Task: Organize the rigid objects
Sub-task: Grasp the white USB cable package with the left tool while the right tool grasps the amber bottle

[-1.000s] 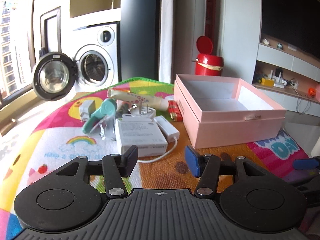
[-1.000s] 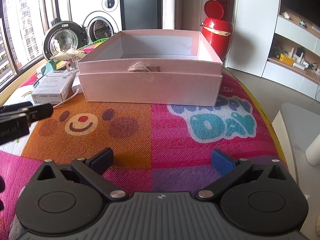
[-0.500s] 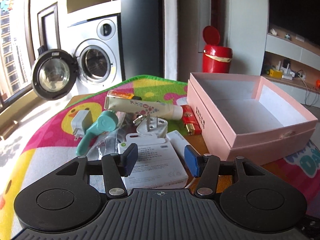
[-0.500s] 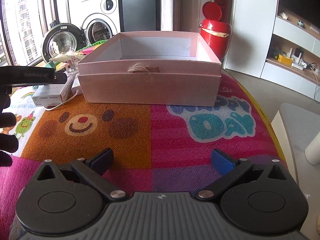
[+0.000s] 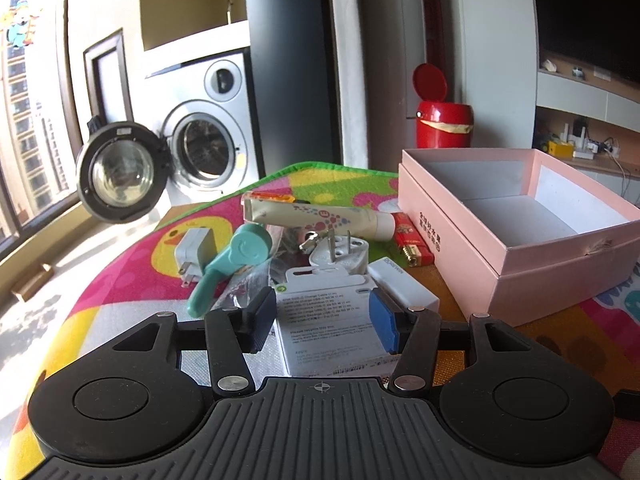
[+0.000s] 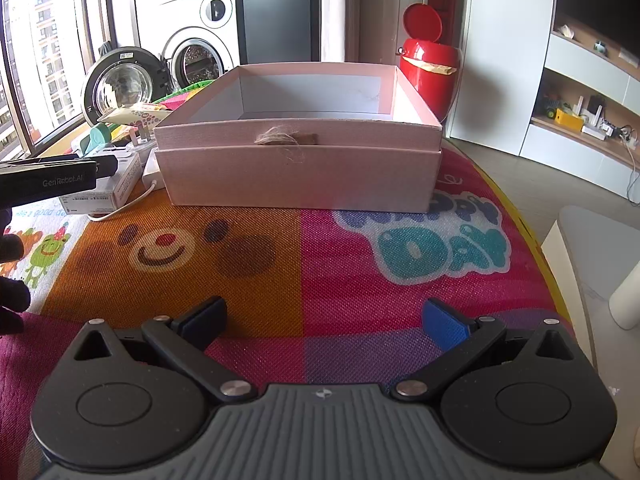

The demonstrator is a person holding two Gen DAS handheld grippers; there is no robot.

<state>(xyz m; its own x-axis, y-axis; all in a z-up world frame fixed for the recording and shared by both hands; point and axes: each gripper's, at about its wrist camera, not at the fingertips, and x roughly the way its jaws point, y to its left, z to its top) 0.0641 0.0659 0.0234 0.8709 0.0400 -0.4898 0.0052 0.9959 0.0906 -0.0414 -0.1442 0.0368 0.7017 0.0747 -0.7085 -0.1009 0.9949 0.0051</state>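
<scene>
Bright daylight from the left windows (image 5: 24,128); sharp focus, edges bowed by fisheye.

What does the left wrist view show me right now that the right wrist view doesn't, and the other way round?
Only the left wrist view: the red lighter, the white wall charger and the left claw open around the white cable box.

Only the right wrist view: the twine tuft on the near wall of the pink box, and the right claw, open over bare mat.

Both: the pink box with nothing inside, the cream tube, the teal tool and the white cable box.
</scene>
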